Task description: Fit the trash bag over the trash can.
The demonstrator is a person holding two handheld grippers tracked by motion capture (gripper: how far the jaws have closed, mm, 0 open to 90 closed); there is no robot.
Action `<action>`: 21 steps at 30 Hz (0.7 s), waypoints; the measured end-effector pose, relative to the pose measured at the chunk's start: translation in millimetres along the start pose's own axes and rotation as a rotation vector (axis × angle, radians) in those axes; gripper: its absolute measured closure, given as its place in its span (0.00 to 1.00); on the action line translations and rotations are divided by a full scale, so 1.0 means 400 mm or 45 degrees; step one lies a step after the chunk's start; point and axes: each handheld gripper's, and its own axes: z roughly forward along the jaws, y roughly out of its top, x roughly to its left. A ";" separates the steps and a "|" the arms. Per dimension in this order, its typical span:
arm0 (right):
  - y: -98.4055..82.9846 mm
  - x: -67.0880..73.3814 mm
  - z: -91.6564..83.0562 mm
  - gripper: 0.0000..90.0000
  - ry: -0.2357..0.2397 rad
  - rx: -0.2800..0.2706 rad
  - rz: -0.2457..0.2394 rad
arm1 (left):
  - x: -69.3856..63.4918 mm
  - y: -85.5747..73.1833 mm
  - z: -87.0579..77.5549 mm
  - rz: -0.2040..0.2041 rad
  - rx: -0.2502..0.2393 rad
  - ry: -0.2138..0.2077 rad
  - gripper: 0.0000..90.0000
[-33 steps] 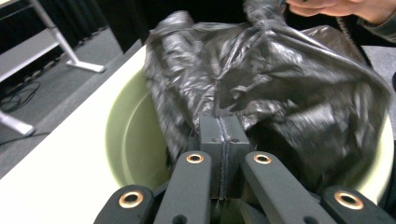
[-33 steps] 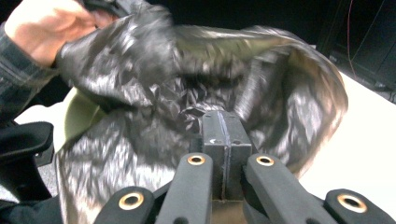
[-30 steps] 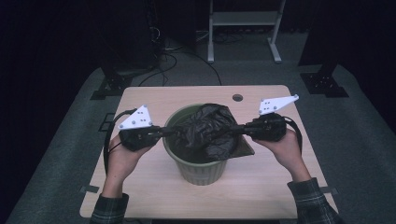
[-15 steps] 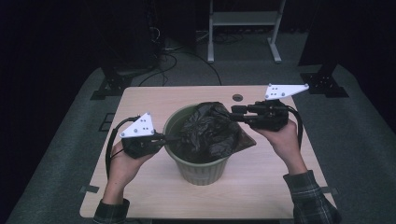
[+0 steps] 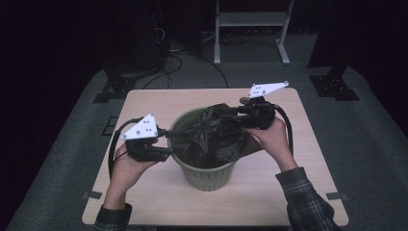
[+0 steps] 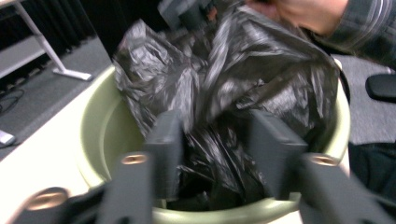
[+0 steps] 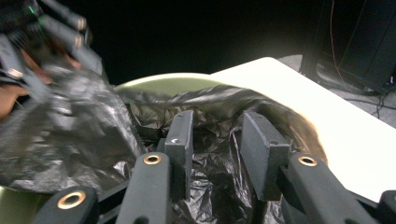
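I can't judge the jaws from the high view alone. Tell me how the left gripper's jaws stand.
Observer: In the left gripper view, the left gripper has its jaws apart, with the crumpled black bag bunched between them.
Operator: Now report the right one.
Observer: The right gripper also has its jaws apart, over bag film inside the green bin.
Operator: Check the bin's inner wall on the left gripper's side.
Observer: Part of it is bare green, with no bag over it.

I count one green bin (image 5: 207, 171) on table (image 5: 144, 192), one black bag (image 5: 216, 137) in bin, two grippers: left gripper (image 5: 166, 139) beside bin, right gripper (image 5: 223, 115) over bin.
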 end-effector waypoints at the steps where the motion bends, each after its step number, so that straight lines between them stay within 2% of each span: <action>1: -0.001 0.000 0.001 0.71 0.006 0.003 0.002 | 0.003 0.007 -0.005 0.005 -0.013 -0.011 0.50; 5: -0.006 0.009 0.002 0.69 0.029 0.006 -0.025 | 0.030 0.047 -0.015 -0.008 -0.073 -0.031 0.43; 10: -0.019 0.045 0.005 0.69 0.050 0.036 -0.091 | 0.081 0.100 0.003 -0.022 -0.075 -0.006 0.43; 13: -0.026 0.056 0.010 0.70 0.055 0.043 -0.104 | 0.107 0.126 0.034 -0.020 -0.032 0.019 0.43; 16: -0.031 0.060 0.013 0.70 0.065 0.041 -0.109 | 0.132 0.140 0.073 -0.044 -0.006 0.027 0.42; 21: -0.033 0.068 0.016 0.70 0.076 0.042 -0.121 | 0.164 0.148 0.142 -0.078 0.023 -0.005 0.40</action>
